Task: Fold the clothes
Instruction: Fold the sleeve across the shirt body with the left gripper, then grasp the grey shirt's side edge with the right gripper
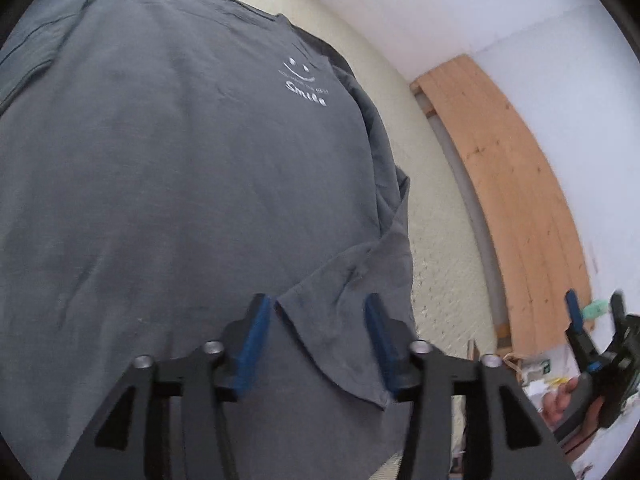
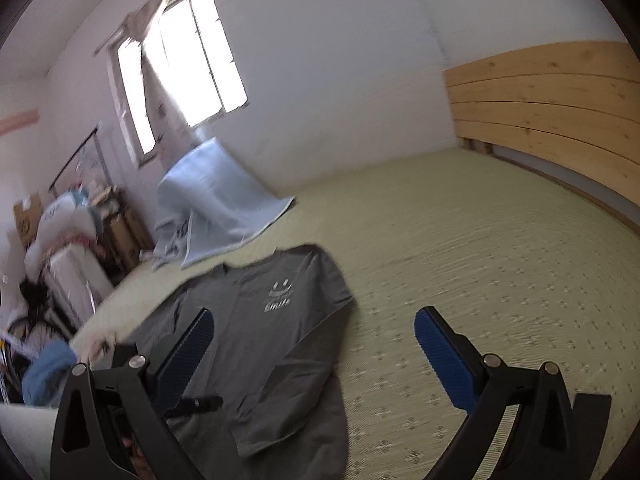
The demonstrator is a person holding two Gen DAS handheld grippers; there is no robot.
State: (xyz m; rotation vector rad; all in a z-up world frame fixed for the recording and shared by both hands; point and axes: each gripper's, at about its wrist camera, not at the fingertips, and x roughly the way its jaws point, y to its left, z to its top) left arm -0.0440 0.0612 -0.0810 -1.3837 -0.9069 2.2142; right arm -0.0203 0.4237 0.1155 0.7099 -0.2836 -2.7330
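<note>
Left gripper (image 1: 318, 344) low over grey shirt (image 1: 180, 168), fingers spread, right gripper (image 2: 312, 360) raised

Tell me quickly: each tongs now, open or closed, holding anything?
Left tongs: open, holding nothing, over the grey shirt's sleeve.
Right tongs: open, holding nothing.

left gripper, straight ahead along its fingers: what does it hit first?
Most likely the grey T-shirt. The left gripper is open, with the folded-in sleeve cuff lying between its fingers, so that sleeve layer looks to be first contact. Height above the fabric is unclear.
</note>
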